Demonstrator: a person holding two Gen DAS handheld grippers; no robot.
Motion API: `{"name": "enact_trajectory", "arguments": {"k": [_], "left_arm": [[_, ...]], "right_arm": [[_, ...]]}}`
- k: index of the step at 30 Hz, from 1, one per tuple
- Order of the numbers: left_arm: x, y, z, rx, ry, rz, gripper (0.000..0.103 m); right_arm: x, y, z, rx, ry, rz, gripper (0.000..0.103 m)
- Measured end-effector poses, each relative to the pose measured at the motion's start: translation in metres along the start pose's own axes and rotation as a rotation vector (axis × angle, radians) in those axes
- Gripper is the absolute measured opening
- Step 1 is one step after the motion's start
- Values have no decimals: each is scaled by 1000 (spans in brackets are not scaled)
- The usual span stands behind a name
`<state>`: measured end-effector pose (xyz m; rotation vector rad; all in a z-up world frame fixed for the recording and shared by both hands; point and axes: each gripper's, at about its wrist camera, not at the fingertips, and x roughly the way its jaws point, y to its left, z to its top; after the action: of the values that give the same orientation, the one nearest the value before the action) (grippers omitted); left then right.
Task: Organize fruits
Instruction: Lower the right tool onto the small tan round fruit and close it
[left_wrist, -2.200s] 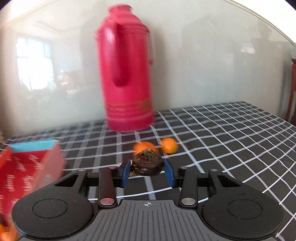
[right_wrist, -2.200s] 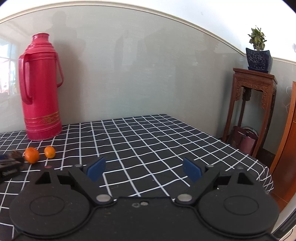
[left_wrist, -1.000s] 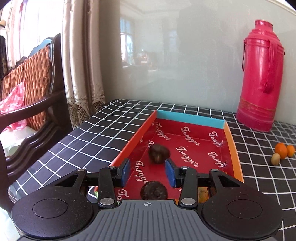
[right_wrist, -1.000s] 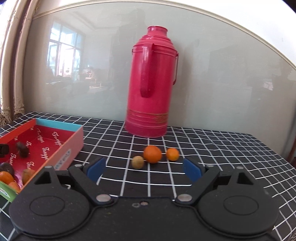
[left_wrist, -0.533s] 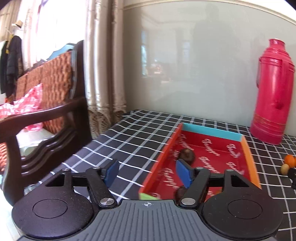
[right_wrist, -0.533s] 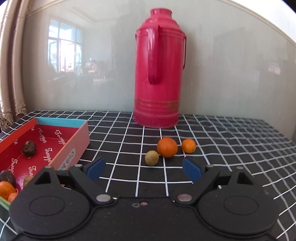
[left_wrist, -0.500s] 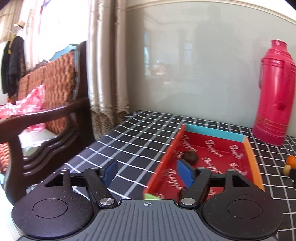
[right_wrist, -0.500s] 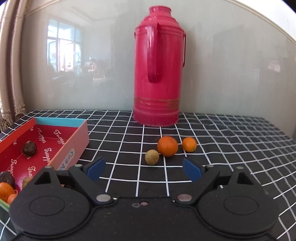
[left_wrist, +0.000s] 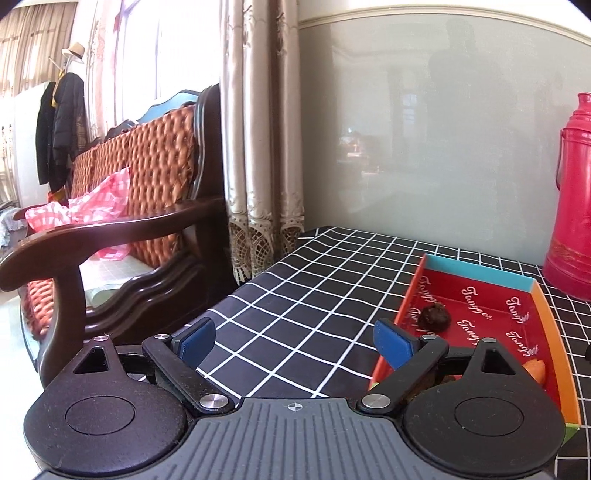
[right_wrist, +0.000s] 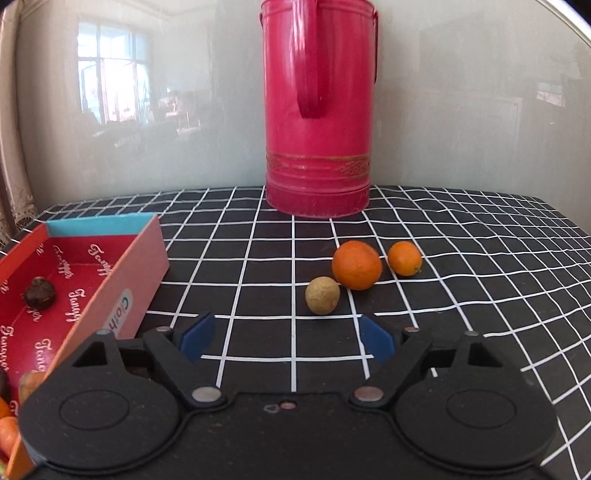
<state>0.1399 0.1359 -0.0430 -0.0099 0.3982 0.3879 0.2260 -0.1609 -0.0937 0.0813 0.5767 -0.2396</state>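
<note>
A red cardboard box (left_wrist: 539, 295) (right_wrist: 144, 254) lies on the checked tablecloth with a dark brown fruit (left_wrist: 435, 316) (right_wrist: 40, 293) and orange fruit (left_wrist: 535, 370) inside. My left gripper (left_wrist: 293, 341) hangs left of the box over bare cloth; its jaws are opening and hold nothing. On the cloth lie a tan round fruit (right_wrist: 322, 295), a large orange (right_wrist: 356, 264) and a small orange (right_wrist: 405, 258). My right gripper (right_wrist: 287, 341) sits just short of the tan fruit, jaws closing, nothing between them.
A tall red thermos (right_wrist: 319, 107) (left_wrist: 572, 199) stands at the back against the grey wall. Left of the table are a wooden armchair (left_wrist: 122, 229) with an orange cushion, and curtains (left_wrist: 262, 147). The table edge runs close to the left gripper.
My left gripper let the dark fruit go in the box, opened wide and swung left, away from the box. My right gripper came forward and down towards the tan fruit, its jaws narrowing slightly.
</note>
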Motion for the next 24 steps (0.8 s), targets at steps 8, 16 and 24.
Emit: {"name": "enact_trajectory", "arguments": {"k": [8, 16, 24], "left_arm": [[4, 7, 0, -23, 7, 5, 93], [4, 3, -1, -12, 10, -4, 93], [4, -4, -3, 13, 7, -1, 93]], "right_arm": [[20, 3, 2, -17, 45, -47, 64], [36, 3, 9, -33, 54, -81, 60], [39, 2, 12, -9, 51, -42, 30]]}}
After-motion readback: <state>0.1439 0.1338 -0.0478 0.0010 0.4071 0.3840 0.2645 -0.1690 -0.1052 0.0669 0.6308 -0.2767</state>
